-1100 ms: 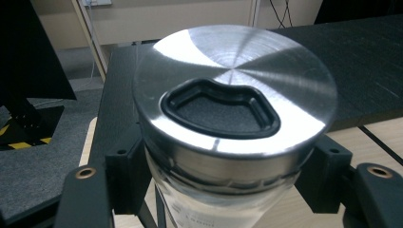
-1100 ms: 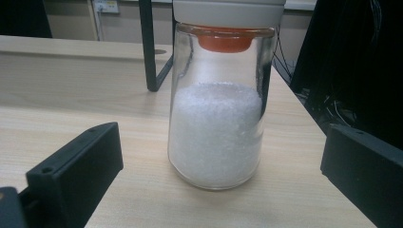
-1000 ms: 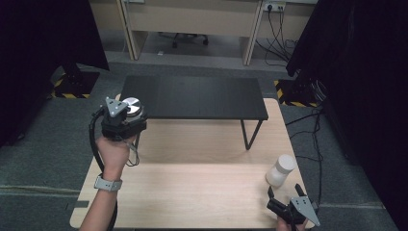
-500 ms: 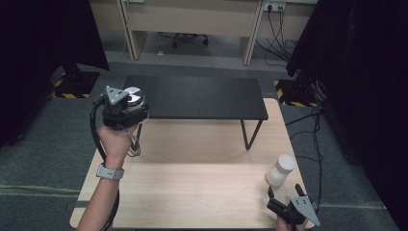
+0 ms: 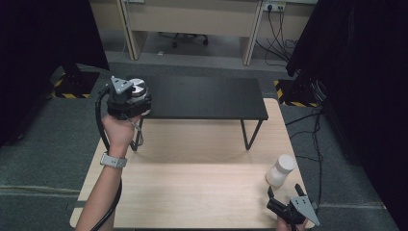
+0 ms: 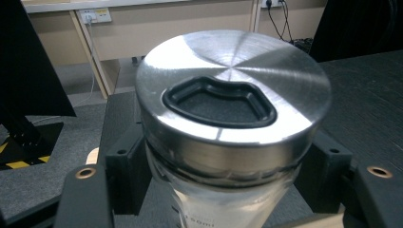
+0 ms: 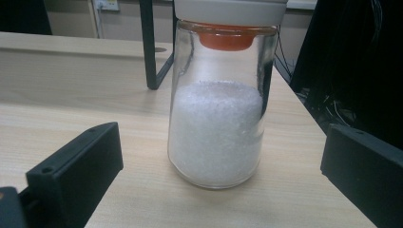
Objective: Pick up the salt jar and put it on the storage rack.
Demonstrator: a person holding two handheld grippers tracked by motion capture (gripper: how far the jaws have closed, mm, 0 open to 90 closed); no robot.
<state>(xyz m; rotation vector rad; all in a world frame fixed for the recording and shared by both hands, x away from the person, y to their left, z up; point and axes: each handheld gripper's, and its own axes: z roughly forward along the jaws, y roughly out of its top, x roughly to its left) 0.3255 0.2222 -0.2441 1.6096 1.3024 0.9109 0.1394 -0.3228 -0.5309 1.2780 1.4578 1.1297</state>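
Steel-lidded jar (image 6: pixel 233 123) clamped in left tongs (image 5: pixel 126 98); right tongs (image 5: pixel 288 209) open.

The jar (image 6: pixel 233 137) runs off the bottom edge of the left gripper view, and its label print is cut off and unreadable. In the right gripper view the glass bottle's (image 7: pixel 216 123) white lid (image 7: pixel 230 9) is cropped by the top edge.

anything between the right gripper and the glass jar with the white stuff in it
Nothing visible. In the right gripper view the glass jar stands upright on the wooden table straight ahead of the open jaws, with bare tabletop between. The high view shows the right gripper just short of the jar, apart from it.
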